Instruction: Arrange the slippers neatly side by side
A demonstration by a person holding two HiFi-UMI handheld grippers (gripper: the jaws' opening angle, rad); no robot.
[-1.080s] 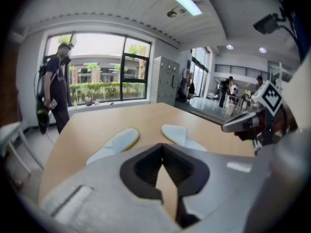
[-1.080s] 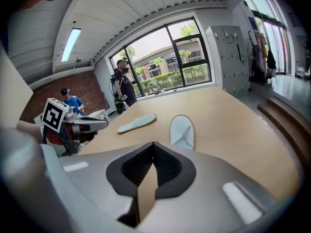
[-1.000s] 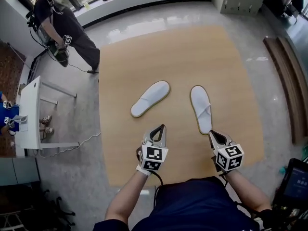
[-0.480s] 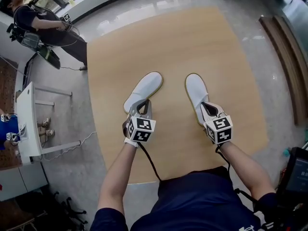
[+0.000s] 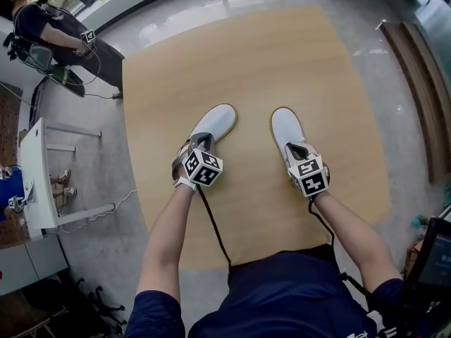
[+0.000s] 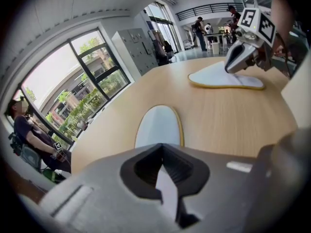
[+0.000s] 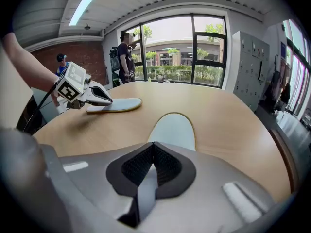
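Note:
Two white slippers with yellowish edges lie on a light wooden floor panel. The left slipper points up and to the right, and my left gripper is shut on its white strap near the heel end. Roughly straight up the panel lies the right slipper, with my right gripper shut on its strap. Both heels are hidden under the grippers. A gap of bare wood separates the two slippers.
A white table stands on the grey floor at the left, with a cable trailing beside it. A person with equipment stands at the top left. A wooden bench runs along the right.
Both grippers moved forward from the panel's near part onto the slippers and took hold of the straps. The slippers lie about where they did.

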